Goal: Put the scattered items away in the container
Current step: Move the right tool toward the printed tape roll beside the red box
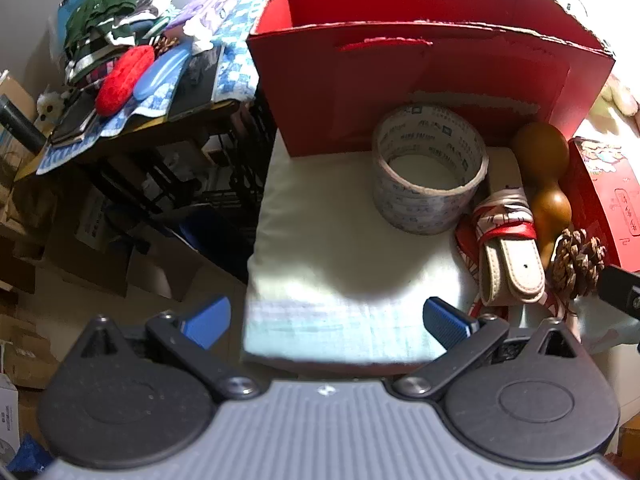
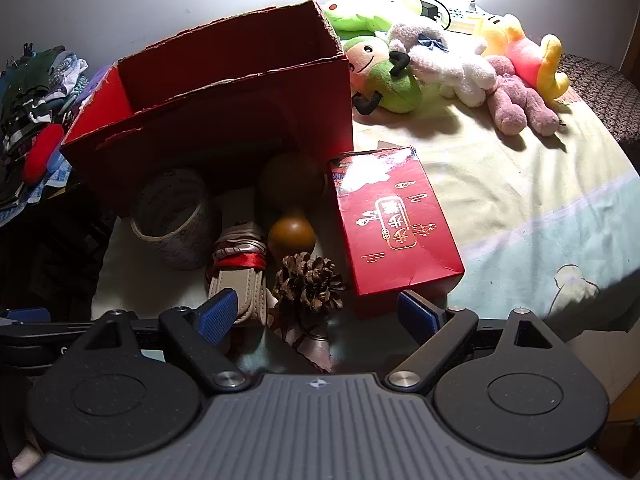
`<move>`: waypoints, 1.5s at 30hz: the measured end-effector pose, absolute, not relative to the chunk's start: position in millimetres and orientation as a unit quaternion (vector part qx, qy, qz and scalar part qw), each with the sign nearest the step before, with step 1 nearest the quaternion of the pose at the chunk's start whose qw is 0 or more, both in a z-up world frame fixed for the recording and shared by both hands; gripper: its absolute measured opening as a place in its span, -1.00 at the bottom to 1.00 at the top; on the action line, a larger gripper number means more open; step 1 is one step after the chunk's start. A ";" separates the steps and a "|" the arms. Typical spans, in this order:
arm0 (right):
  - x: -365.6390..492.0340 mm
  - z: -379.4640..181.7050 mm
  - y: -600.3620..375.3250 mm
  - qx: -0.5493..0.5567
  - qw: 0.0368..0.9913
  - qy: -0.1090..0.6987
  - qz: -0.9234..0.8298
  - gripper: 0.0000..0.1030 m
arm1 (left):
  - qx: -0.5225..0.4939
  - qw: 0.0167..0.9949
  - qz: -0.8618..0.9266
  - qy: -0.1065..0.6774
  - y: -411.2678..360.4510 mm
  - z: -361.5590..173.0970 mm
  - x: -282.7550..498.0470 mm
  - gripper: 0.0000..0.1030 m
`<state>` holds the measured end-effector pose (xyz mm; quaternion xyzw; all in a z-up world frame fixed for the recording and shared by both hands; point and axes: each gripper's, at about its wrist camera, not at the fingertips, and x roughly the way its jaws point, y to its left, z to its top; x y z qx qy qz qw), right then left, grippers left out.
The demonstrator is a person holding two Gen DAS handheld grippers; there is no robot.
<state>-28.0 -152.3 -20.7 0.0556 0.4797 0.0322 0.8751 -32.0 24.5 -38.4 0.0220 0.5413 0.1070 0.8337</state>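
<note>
Brown pine cone [image 2: 308, 284] lies on the bed before the red box [image 2: 240, 120]: light, brittle, best pinched across its scales. Right tongs [image 2: 316, 312] and left tongs [image 1: 326, 316] gape empty.

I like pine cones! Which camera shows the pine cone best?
The right wrist view. There the whole pine cone sits near the middle, just ahead of the open right claw, scales clear. In the left wrist view the pine cone is squeezed toward the right edge, beside the wooden gourd, partly in shadow.
</note>
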 end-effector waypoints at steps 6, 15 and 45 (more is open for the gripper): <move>-29.4 -20.6 -151.4 0.059 0.876 0.477 0.035 0.73 | 0.033 0.841 0.103 0.530 24.2 -40.5 -35.9 0.99; -28.5 -18.2 -155.8 0.061 0.879 0.472 0.033 0.73 | 0.015 0.836 0.076 0.544 25.0 -39.7 -54.4 0.99; 44.9 -17.2 -127.0 0.101 0.875 0.431 0.198 -0.18 | -0.080 0.837 0.039 0.541 54.4 -48.5 56.8 0.18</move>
